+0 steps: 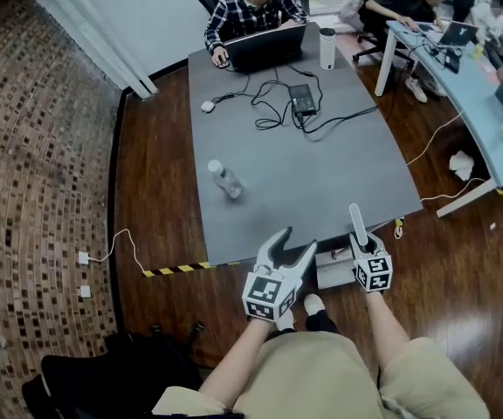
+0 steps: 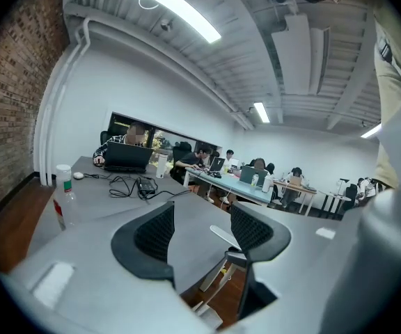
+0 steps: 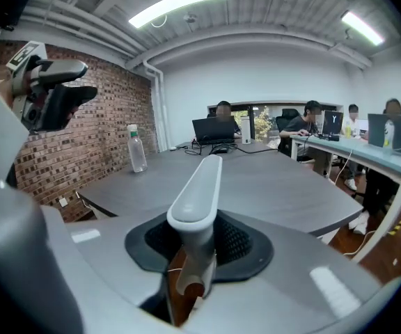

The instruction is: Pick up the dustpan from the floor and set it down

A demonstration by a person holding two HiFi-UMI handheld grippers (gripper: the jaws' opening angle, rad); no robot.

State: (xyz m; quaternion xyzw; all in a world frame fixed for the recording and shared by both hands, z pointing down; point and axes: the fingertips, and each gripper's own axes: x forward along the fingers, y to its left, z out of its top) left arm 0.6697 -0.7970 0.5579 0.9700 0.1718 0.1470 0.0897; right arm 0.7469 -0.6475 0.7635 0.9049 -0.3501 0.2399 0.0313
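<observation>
My right hand-held gripper clamps the dustpan handle beside the counter edge. My left hand-held gripper gapes empty

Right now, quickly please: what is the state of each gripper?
Left gripper: open, nothing between its jaws.
Right gripper: closed on the dustpan handle.
</observation>
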